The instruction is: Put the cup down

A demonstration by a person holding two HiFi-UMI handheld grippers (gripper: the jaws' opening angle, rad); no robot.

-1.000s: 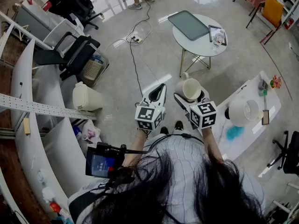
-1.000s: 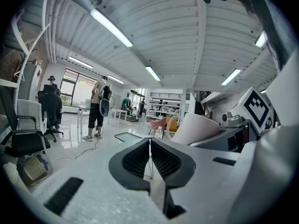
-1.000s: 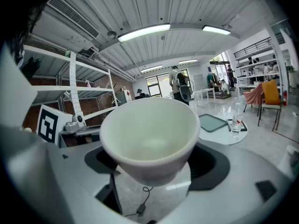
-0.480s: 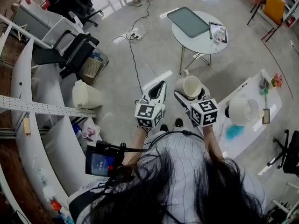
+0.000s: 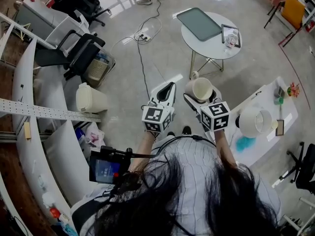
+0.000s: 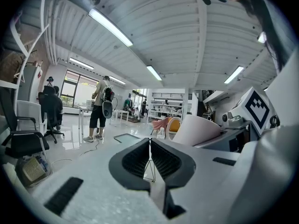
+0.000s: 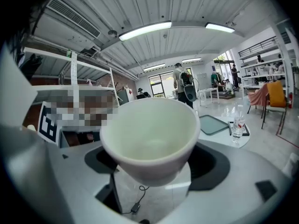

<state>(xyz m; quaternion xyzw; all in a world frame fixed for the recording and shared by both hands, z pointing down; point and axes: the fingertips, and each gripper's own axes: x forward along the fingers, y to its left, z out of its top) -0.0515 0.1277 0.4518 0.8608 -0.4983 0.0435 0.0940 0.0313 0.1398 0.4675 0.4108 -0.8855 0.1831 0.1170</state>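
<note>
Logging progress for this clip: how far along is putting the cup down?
Done: nothing yet; the cup rests on no surface. In hand: the right claw grips its base, held over the floor; the left claw is shut, empty. Left: lower it onto a surface, perhaps the round table, and release.

The cup (image 7: 149, 134) is plain cream. The left gripper (image 5: 166, 90) and right gripper (image 5: 203, 97) are white with black pads (image 6: 166, 160); their cubes (image 5: 215, 116) carry black-and-white square markers. At upper centre, a white round table (image 5: 216, 45) bears a grey-green tray (image 5: 199, 24).
</note>
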